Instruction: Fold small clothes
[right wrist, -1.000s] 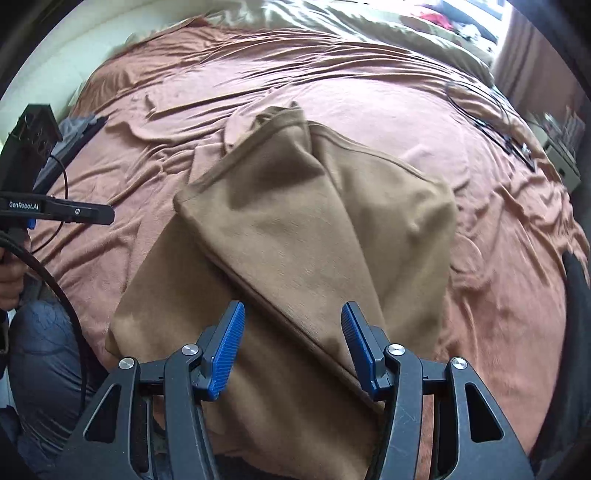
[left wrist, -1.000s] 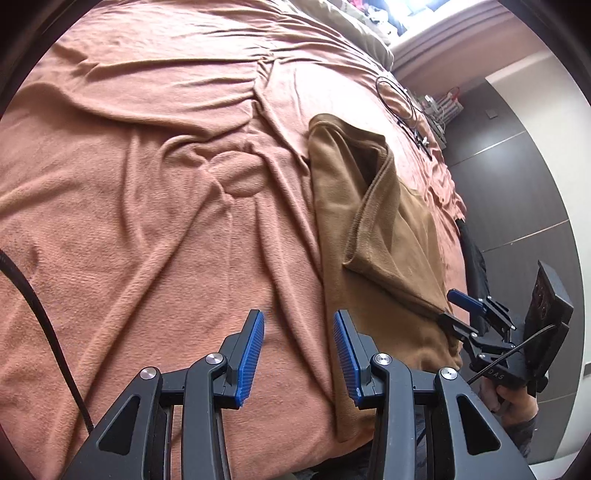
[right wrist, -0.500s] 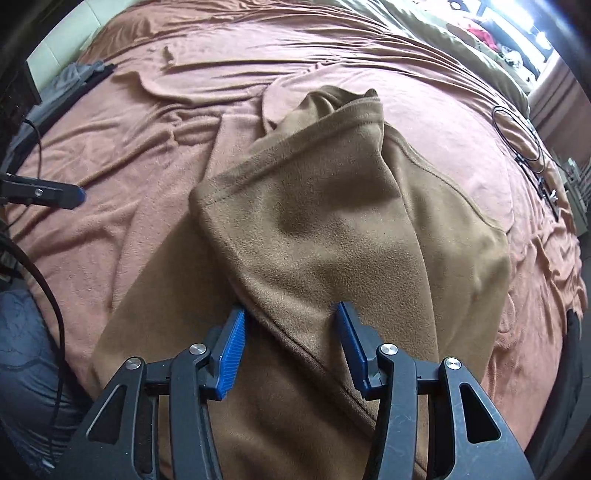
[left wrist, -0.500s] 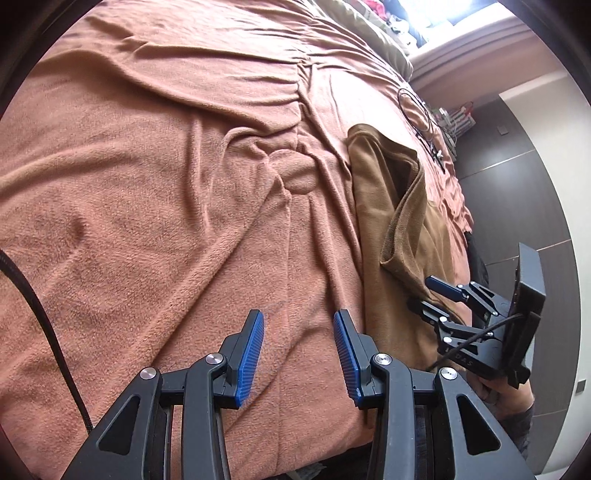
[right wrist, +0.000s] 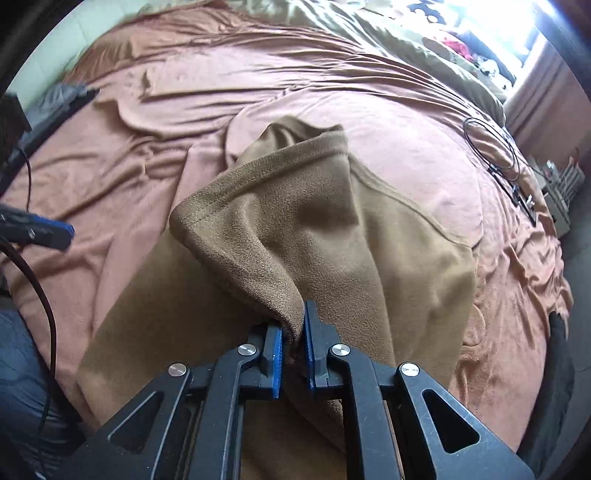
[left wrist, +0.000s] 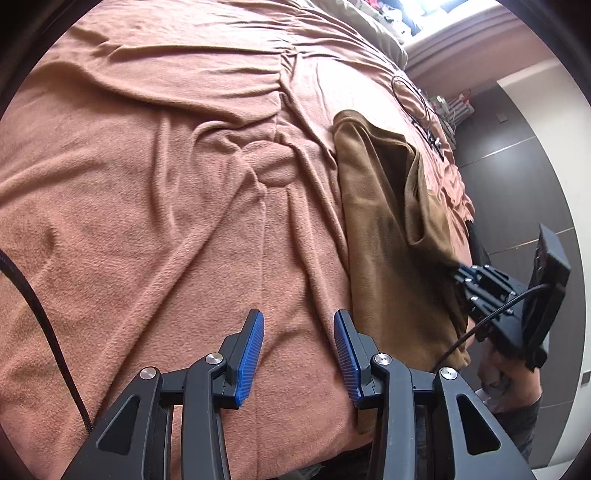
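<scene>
A brown fleece garment lies on a salmon-pink bed cover. My right gripper is shut on a folded edge of the garment and lifts that flap off the layer below. In the left wrist view the garment lies to the right, with the right gripper pinching its raised near edge. My left gripper is open and empty above bare bed cover, just left of the garment. Its blue fingertip shows at the left edge of the right wrist view.
A coiled black cable lies on the bed at the far right. An olive blanket is bunched at the head of the bed. A dark wall and cabinet stand beyond the bed's right side.
My right gripper closed on the garment's folded edge and raised it. My left gripper stayed open and shifted a little over the bed cover.
</scene>
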{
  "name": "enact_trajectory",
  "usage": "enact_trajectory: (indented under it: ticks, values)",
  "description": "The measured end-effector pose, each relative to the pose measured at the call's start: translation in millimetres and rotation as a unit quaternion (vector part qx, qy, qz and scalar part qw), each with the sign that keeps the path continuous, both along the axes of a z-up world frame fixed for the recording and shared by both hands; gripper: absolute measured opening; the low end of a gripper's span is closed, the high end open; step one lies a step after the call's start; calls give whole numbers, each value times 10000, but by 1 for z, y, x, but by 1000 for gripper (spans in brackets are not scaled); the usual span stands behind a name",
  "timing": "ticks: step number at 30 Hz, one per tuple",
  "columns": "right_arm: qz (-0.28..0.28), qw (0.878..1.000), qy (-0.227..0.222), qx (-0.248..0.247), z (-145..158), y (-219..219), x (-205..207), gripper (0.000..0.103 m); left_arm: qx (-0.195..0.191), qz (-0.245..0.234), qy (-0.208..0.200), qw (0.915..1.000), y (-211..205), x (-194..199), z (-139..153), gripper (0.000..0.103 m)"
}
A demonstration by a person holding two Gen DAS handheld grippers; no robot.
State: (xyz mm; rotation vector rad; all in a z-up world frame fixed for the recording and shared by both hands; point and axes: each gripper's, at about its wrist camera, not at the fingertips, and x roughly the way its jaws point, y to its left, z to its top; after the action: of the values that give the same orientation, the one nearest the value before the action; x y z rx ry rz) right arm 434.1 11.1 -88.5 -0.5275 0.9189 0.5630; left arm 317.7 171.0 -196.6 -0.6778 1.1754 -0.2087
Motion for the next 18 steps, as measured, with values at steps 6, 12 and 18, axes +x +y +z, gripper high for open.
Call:
enact_trajectory:
  ticks: [6,12,18]
  values:
    - [-483,9944,245,912,22,-45,24,6,73,-121,-5,9999,-17,12,6,41]
    - [-937,9795,502,1712,31,-94,54,6,147,-268,17,9995,-34,28,10,41]
    - [-1264,9614,928,2262,20,-132,80,6,228,-411,57,9989,-46,45,11,41]
